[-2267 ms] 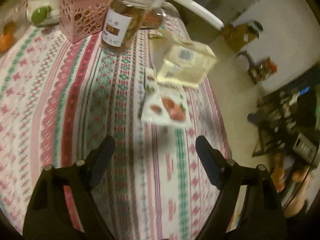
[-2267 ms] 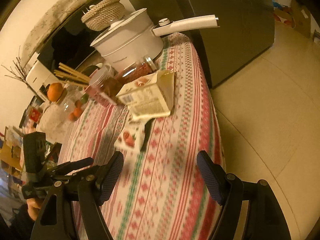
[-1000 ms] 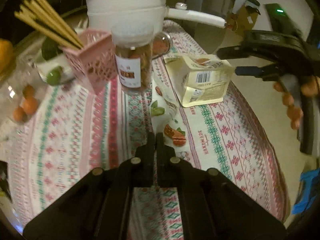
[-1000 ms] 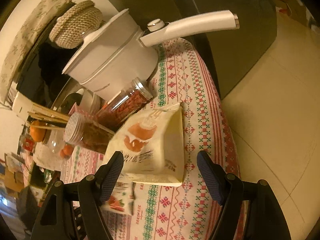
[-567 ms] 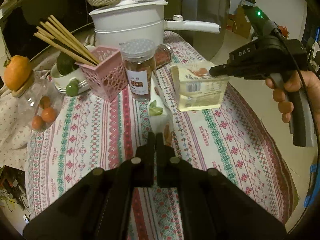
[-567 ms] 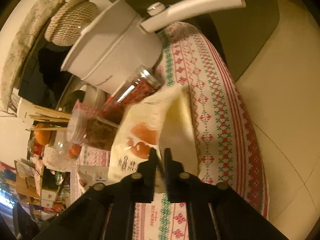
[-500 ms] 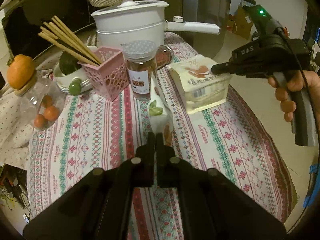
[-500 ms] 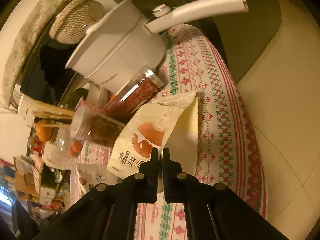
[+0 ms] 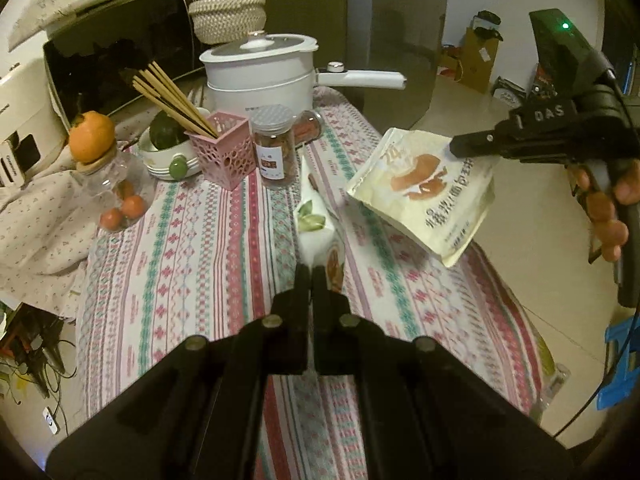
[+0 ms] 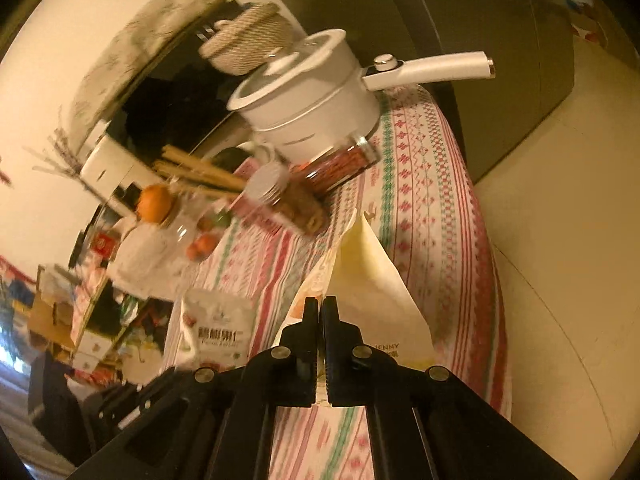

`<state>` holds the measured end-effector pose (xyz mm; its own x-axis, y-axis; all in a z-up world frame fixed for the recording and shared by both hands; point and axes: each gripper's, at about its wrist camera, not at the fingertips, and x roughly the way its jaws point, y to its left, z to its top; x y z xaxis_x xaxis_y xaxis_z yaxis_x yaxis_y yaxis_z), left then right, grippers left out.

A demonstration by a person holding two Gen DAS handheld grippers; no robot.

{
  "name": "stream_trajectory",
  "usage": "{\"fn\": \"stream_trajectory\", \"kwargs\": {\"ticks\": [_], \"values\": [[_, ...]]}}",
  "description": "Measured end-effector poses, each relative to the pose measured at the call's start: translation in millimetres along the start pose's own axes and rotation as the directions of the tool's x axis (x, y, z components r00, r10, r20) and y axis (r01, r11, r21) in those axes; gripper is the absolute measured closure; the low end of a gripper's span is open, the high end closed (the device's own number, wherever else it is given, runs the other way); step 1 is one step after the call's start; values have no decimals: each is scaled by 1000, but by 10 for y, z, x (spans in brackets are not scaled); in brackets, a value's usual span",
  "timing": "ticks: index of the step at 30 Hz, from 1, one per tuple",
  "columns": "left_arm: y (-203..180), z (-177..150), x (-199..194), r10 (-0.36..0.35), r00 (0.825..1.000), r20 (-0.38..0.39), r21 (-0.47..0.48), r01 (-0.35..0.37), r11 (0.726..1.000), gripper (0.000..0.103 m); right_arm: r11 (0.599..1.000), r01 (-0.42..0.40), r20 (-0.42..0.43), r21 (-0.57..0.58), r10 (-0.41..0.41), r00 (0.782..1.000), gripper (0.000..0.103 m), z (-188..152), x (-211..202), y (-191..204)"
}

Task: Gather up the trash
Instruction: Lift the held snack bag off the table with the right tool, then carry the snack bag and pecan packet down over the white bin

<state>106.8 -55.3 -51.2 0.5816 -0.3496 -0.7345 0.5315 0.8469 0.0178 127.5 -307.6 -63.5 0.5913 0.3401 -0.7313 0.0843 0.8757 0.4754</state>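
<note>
Taking the white pot [image 9: 260, 68] at the far end of the table [image 9: 192, 248] as the landmark, the left gripper [image 9: 311, 272] is on the near side of it, jaws pinched shut on a small white snack packet [image 9: 314, 224] with a leaf print, which stands up off the cloth. To the right of the pot, out past the table edge, the right gripper [image 9: 454, 146] is clamped on the top corner of a larger cream bag [image 9: 424, 196], which hangs clear of the table. Both pieces of trash look picked up, so this is the carry-off step. No bin shows in either view. The next move, I judge, calls for keeping both grips tight while swinging to wherever the trash goes.
</note>
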Motion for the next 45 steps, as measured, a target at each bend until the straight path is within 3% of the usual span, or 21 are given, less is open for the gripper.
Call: {"fn": "stream_trajectory", "kwargs": {"ticks": [13, 18, 22, 26, 30, 33, 38, 45], "values": [[-300, -581, -712, -22, 998, 57, 40, 20, 999, 101, 998, -35, 6, -53, 35, 999, 101, -995, -796, 298], [-465, -774, -813, -77, 995, 57, 63, 74, 995, 101, 998, -41, -14, -56, 40, 999, 101, -1364, -982, 282], [-654, -914, -863, -165, 985, 44, 110, 160, 981, 101, 998, -44, -11, -36, 43, 999, 101, -1692, -1203, 166], [-932, -1076, -891, -269, 963, -9, 178, 266, 947, 101, 1000, -3, -17, -8, 3, 1000, 101, -2048, -1446, -65], [-1333, -1281, -841, -357, 929, -97, 236, 370, 899, 101, 994, 104, -64, 31, -102, 993, 101, -2417, -1598, -445], [-1633, -1451, -762, -391, 905, -168, 270, 424, 864, 101, 981, 179, -115, 79, -169, 979, 101, -2672, -1629, -756], [-2071, -1738, -503, -423, 862, -279, 298, 497, 815, 101, 960, 243, -200, 138, -214, 956, 101, -3057, -1588, -1187], [-2353, -1955, -41, -430, 811, -397, 240, 544, 804, 101, 932, 298, -357, 207, -212, 910, 101, -3448, -1248, -1679]]}}
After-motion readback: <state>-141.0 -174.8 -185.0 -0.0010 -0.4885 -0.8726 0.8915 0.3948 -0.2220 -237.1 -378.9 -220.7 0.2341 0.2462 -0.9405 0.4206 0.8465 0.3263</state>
